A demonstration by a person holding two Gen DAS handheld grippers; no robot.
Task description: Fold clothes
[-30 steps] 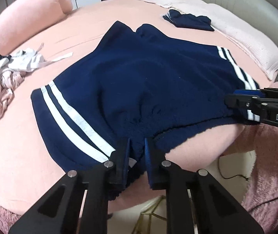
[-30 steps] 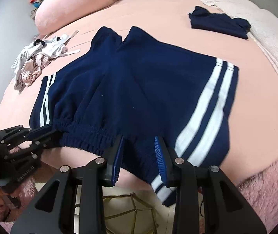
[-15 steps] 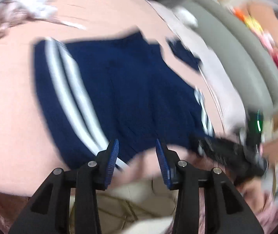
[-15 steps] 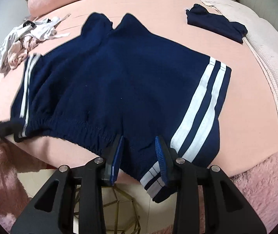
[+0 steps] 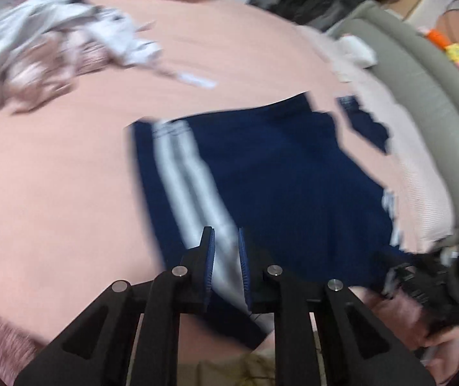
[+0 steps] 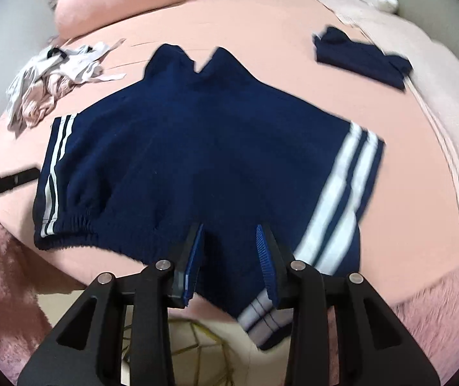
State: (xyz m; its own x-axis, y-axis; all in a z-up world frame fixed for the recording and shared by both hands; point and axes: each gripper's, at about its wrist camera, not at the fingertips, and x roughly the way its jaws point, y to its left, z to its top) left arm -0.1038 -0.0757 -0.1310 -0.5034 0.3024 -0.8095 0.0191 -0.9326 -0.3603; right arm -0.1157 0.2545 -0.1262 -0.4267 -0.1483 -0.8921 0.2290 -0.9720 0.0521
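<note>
A round pink bed (image 6: 261, 25) carries the navy striped shorts (image 6: 210, 160) spread flat. On it too lie a folded navy garment (image 6: 361, 56), a crumpled pale clothes heap (image 6: 52, 80), a pink pillow (image 6: 117, 0) and a pale blanket (image 6: 438, 103).

— What sort of place is this?

— A bedroom in a home. A wide bed (image 6: 261, 25) under a peach-pink sheet fills nearly the whole view, with a big pink bolster pillow (image 6: 126, 3) at its far end.

— Anything besides the bedding?

— A padded grey headboard (image 5: 429, 96) curves along one side, with a pale quilted blanket (image 6: 438, 103) beside it. A fluffy pink rug or throw (image 6: 422, 318) hangs at the near edge. Loose laundry (image 6: 52, 80) lies heaped on the sheet, navy shorts (image 6: 213, 160) lie spread flat, and a folded navy garment (image 6: 361, 58) lies apart.
</note>
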